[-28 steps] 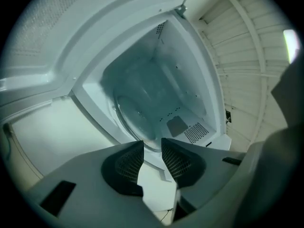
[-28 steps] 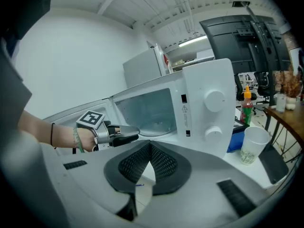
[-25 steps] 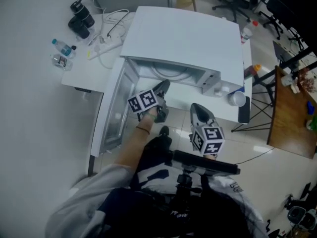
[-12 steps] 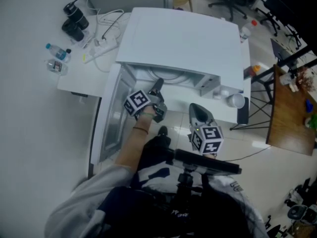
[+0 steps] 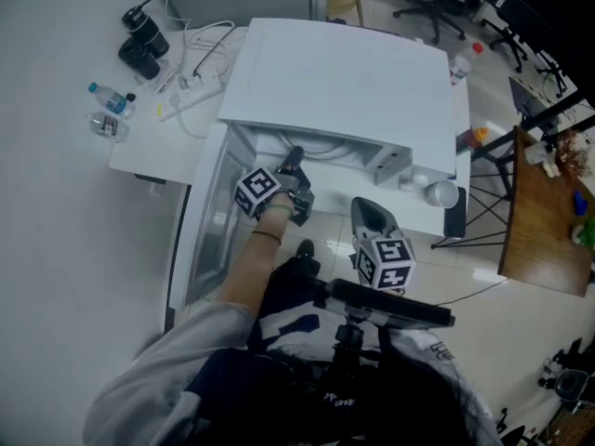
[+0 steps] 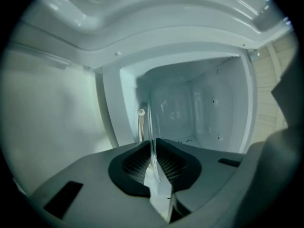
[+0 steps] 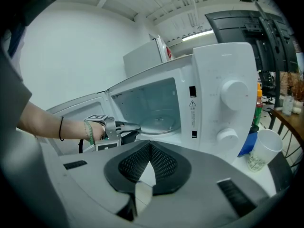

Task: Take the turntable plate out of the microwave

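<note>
While the turntable plate lies flat inside the microwave, the left gripper, reaching in nearly level, is clamped on its near rim, whereas the right gripper, jaws together and empty, hangs outside, farther off.

Clear glossy glass turntable plate; smooth semi-gloss white microwave w/ plastic front.

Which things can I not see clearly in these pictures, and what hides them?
Right gripper view: the left gripper covers the spot where it grips the plate; print on the warning label is too small to read.
Head view: the top of the microwave hides most of the plate.
Left gripper view: the plate is edge-on, clear glass; its far rim is lost.
</note>
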Motion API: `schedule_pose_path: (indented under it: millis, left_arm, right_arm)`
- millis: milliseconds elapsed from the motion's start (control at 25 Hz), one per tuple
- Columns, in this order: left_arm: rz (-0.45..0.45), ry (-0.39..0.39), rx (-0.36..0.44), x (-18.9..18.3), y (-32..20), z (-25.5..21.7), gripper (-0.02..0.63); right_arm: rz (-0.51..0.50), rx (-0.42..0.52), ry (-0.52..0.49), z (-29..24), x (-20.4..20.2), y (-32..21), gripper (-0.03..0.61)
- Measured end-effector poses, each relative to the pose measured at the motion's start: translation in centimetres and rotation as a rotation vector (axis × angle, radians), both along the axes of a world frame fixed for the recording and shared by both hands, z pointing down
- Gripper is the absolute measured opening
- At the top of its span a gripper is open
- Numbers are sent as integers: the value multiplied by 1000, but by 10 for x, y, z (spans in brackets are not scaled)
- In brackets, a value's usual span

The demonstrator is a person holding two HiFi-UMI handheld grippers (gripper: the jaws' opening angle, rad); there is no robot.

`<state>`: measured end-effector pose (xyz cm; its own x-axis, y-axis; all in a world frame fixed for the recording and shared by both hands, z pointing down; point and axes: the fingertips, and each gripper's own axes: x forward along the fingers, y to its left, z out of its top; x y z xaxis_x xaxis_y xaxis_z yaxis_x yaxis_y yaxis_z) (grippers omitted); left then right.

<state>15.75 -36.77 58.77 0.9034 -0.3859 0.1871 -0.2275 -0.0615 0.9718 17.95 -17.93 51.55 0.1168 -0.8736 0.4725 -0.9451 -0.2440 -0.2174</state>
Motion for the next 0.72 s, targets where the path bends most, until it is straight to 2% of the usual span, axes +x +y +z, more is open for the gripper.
schedule_pose_path:
  millis: [320,480,640,720]
  left_arm:
    - [21,-1,-3,-8,11,-5,34]
    - [42,-12,5,-14,18,-2,34]
    - [51,-25,2,-23,27,-1,34]
    - [54,-34,-2,-26,30,-1,34]
  right_arm:
    - [-45,6,-41,9,-11,-9,-12]
    - [-57,27,-130,18,-17,-17,-12]
    - [-71,6,-119,29,-15,-29,6]
    - [-68,0,-142,36,-14,-36,49]
